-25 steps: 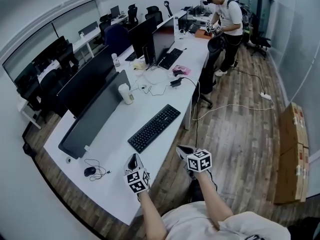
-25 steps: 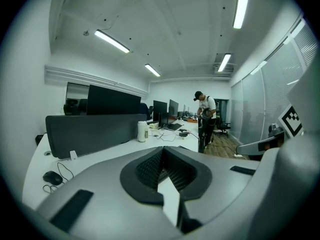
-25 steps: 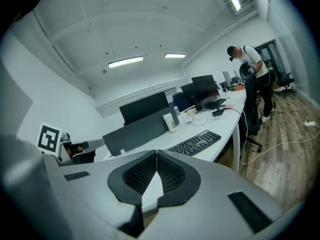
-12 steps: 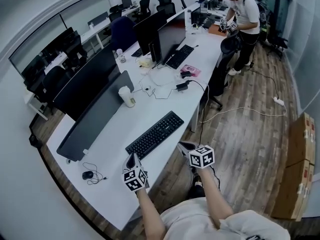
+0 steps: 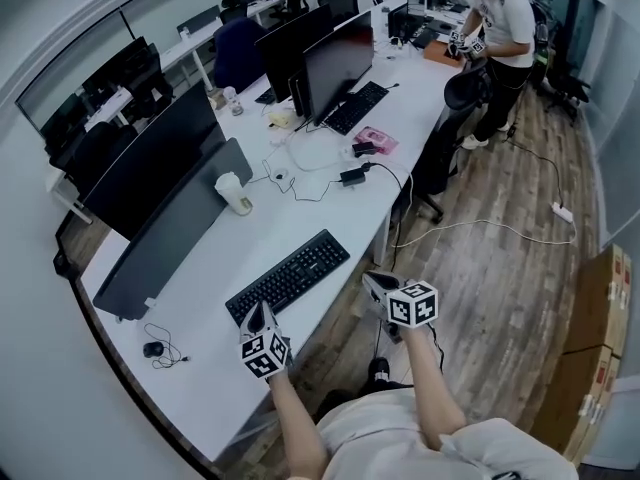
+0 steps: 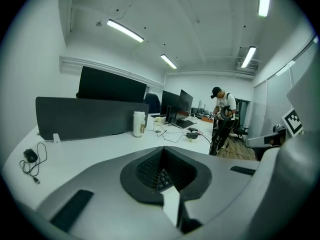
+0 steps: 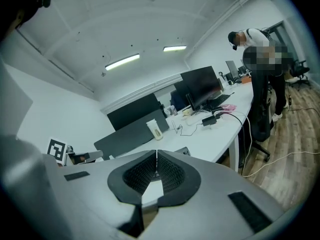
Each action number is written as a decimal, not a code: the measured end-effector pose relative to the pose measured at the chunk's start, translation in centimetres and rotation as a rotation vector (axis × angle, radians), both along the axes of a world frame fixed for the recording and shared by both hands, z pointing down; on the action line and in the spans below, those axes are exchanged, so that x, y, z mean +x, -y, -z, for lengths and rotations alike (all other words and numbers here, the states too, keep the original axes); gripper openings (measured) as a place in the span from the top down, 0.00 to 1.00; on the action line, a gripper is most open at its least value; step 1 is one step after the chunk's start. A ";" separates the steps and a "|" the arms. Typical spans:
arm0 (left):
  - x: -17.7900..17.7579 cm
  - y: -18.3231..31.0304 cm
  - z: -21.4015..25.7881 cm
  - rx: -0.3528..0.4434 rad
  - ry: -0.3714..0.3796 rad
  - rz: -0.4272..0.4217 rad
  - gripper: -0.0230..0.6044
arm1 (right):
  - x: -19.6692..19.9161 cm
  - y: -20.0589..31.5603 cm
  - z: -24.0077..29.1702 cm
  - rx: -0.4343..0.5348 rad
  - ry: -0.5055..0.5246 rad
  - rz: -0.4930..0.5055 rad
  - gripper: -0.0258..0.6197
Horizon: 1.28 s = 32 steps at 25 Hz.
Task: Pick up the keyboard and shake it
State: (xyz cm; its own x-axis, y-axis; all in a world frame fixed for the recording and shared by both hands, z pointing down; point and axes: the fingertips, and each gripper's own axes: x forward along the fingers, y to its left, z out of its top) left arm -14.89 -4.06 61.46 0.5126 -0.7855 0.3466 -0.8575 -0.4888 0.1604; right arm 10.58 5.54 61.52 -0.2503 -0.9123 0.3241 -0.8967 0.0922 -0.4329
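Task at its very start: nothing gripped, nothing lifted, nothing shaken. Keyboard (image 5: 288, 278) flat on desk (image 5: 190, 393), slantwise along the near edge, with cup (image 5: 233, 193) further in and mouse (image 5: 152, 349) well apart to the left. Left gripper (image 5: 257, 313) at the keyboard's near left end, tip over or just beside the front edge; contact not decidable from the head view. From the left gripper view: left gripper (image 6: 162, 151) closed right up, pads together along one line, nothing between them, a few dark keys showing just under the tips. Right gripper (image 5: 373, 281) off the desk edge, over the floor (image 5: 480, 298), near the keyboard's right end but apart from it. From the right gripper view: right gripper (image 7: 156, 156) likewise pinched together and empty, aimed across the desk toward the cup. Judged as reach phase only, one gripper to each end of the keyboard. Left to do, by this reading: bring the right gripper in over the desk to the right end, open both sets of jaws wide enough for the keyboard's edge, close on the two ends, raise it clear of the desk, then shake. No sign of a cable from the keyboard in these views, so no snag expected there, though too small to be sure. Likely weak point: a thin, long body held only at the ends, prone to slip or twist once shaken.
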 end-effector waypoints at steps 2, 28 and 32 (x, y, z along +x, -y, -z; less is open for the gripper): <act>0.4 -0.1 -0.4 -0.006 0.009 0.011 0.94 | 1.2 0.2 -0.5 -0.002 0.016 -0.001 0.90; -12.1 8.7 -5.5 -0.166 0.009 0.276 0.94 | 4.2 18.5 -4.6 -0.064 -0.055 0.172 0.90; -13.9 8.9 -9.1 -0.277 -0.048 0.302 0.94 | 6.4 20.7 -5.0 -0.064 -0.129 0.126 0.90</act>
